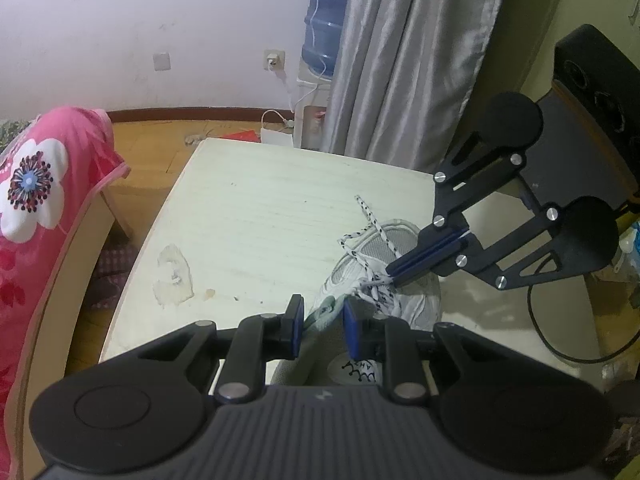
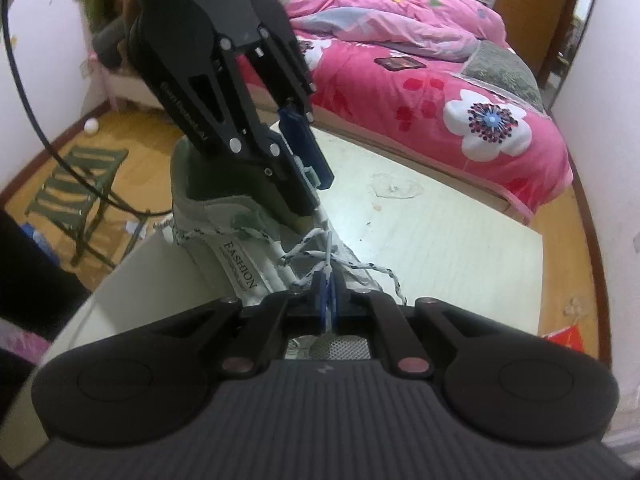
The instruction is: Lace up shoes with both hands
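While the left wrist view looks past the shoe point(image 1: 384, 276) toward a wall, a grey curtain point(image 1: 400, 60) and a blue water bottle point(image 1: 326, 24), the right wrist view faces the other way, onto a bed with a pink flowered cover point(image 2: 440, 92) and a wooden floor point(image 2: 52, 160).

The white sneaker lies on the pale surface point(image 1: 256, 208), toe away from the left camera. Only the right view shows the word FASHION on its side and the grey collar at its heel.

In the left view the left tool point(image 1: 322, 326) has its blue pads apart, with the shoe's greenish tongue between them; whether the pads press on it I cannot tell. The right view shows that same tool from the side, reaching down over the shoe's opening.

The right tool point(image 2: 327, 294) is closed on a strand of the white speckled lace point(image 2: 328, 252), which runs up from between its pads. From the left view its closed tips sit at the lace crossings on the shoe's top, while a loose lace end trails onto the surface beyond the toe.
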The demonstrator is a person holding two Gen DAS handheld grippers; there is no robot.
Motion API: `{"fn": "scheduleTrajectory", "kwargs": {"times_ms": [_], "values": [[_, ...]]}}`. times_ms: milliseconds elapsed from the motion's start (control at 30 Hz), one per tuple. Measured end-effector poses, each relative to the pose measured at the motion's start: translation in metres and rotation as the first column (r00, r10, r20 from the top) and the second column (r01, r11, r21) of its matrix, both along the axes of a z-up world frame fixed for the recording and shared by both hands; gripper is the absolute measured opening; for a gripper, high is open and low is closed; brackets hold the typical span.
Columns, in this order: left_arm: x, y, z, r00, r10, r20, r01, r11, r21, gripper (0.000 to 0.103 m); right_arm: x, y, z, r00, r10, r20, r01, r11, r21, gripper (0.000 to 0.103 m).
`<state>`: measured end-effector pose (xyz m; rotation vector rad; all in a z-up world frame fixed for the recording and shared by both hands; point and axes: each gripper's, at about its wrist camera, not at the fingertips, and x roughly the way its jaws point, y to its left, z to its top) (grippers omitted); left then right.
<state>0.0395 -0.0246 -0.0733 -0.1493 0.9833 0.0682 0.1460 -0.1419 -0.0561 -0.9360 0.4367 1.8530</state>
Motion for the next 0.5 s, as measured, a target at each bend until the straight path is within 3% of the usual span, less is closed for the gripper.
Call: {"fn": "scheduleTrajectory", "kwargs": {"times_ms": [133,300,500], "values": [[-0.002,-0.005,0.0,1.0,-0.026,0.005,0.025,0.999,0.028,0.022,-0.004,0.001,0.0,0.998,0.044,0.044,-0.044,0.999,0.008,0.001],[-0.003,-0.021,0.0,0.993,-0.116,-0.004,0.115,0.986,0.124,0.022,-0.007,0.002,0.0,0.992,0.083,0.092,-0.085,0.996,0.018,0.001],[-0.003,-0.049,-0.005,0.955,-0.285,-0.081,0.295,0.9,0.321,0.021,-0.016,-0.001,-0.003,0.969,0.162,0.187,-0.169,0.985,0.019,0.001]]}}
